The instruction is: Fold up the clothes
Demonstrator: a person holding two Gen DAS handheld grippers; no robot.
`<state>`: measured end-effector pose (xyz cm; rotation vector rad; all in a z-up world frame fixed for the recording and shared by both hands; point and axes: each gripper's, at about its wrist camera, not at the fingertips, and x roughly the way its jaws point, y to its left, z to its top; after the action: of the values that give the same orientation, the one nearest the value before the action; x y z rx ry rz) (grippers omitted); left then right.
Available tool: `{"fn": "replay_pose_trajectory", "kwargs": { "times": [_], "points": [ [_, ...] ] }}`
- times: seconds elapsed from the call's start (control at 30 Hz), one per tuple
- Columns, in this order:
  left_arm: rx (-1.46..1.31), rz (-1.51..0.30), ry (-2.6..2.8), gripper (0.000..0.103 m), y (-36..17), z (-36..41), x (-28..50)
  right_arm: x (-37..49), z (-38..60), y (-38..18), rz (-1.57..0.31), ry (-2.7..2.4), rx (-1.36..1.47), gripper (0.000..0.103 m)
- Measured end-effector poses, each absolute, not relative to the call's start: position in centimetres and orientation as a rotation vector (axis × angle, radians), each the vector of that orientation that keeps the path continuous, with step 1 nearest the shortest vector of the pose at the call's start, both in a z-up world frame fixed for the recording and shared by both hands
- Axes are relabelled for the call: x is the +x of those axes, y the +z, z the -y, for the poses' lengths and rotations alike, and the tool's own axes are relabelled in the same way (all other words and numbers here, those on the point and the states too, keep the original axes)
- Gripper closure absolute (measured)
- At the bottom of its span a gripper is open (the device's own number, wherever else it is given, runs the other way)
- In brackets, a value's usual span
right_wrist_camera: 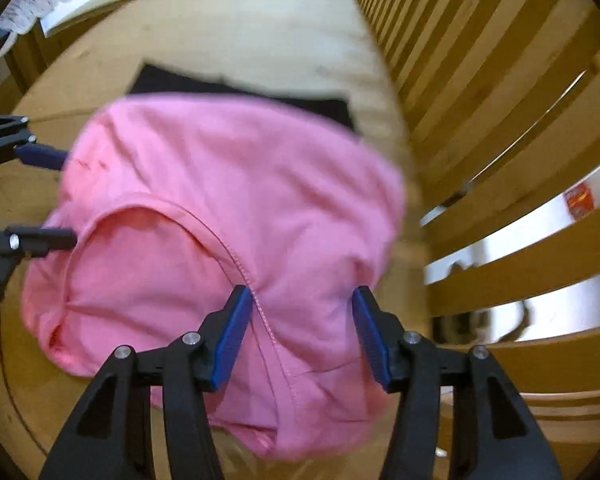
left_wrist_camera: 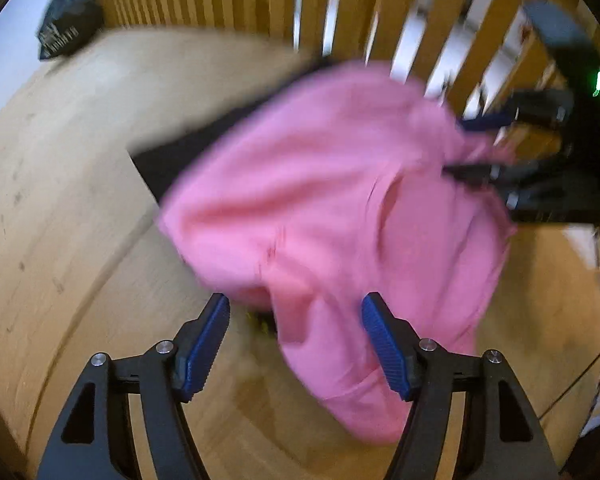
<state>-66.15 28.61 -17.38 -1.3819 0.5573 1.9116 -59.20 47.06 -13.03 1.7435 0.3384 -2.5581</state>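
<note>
Garment: a pink shirt (left_wrist_camera: 332, 200) (right_wrist_camera: 228, 216), soft knit, bunched in a loose heap with rounded folds; blurred in both views.
Seam: a stitched hem curves across the shirt and runs down toward the right tongs, seen in the right wrist view.
Place: the shirt lies on the wooden table (left_wrist_camera: 60, 184) (right_wrist_camera: 236, 40), its far edge overlapping a black cloth (left_wrist_camera: 172, 160) (right_wrist_camera: 172, 80) spread flat beneath it.
Left tongs (left_wrist_camera: 296, 340) (right_wrist_camera: 50, 196): jaws apart, nothing pinched; one blue pad stands over the shirt's near edge, the other over bare table beside the shirt.
Right tongs (right_wrist_camera: 298, 336) (left_wrist_camera: 476, 146): jaws apart above the shirt's near part, the seam passing just by the left pad; whether the pads touch the fabric, I cannot tell.
Between the tongs: the shirt, one pair at each side of it.
Beyond the shirt: a slatted wooden rail (left_wrist_camera: 380, 8) (right_wrist_camera: 480, 100) along the table's edge.
Far from the shirt: a dark bag (left_wrist_camera: 68, 26) on the table by the rail.
</note>
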Motion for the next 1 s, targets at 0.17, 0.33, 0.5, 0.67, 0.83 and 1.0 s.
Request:
{"fn": "replay_pose_trajectory", "kwargs": {
  "times": [0.17,0.33,0.5,0.67,0.83,1.0],
  "points": [
    [-1.411,-0.552,1.839,0.034,-17.6,-26.9,-65.1,-57.5,-46.1,-13.4,-0.321,-2.411,1.782,0.051],
    [-1.338,-0.509,1.933,0.035,-14.6,-26.1,-66.7,-57.4,-45.9,-9.7,-0.321,-2.512,1.663,0.051],
    [-1.266,-0.398,1.965,0.035,-13.6,-28.0,-67.9,-60.9,-47.6,-8.6,-0.139,-2.645,1.613,0.051],
    [-1.328,-0.511,1.841,0.035,-16.0,-29.8,-59.8,-61.1,-46.7,-12.8,-0.067,-2.481,1.706,0.051],
    [-1.363,-0.586,1.757,0.024,-16.9,-28.9,-56.2,-57.8,-45.1,-13.9,-0.226,-2.422,1.763,0.05],
    [-1.369,-0.623,1.721,0.022,-15.5,-27.6,-54.7,-54.8,-44.8,-11.5,-0.267,-2.378,1.725,0.05]
  ]
}}
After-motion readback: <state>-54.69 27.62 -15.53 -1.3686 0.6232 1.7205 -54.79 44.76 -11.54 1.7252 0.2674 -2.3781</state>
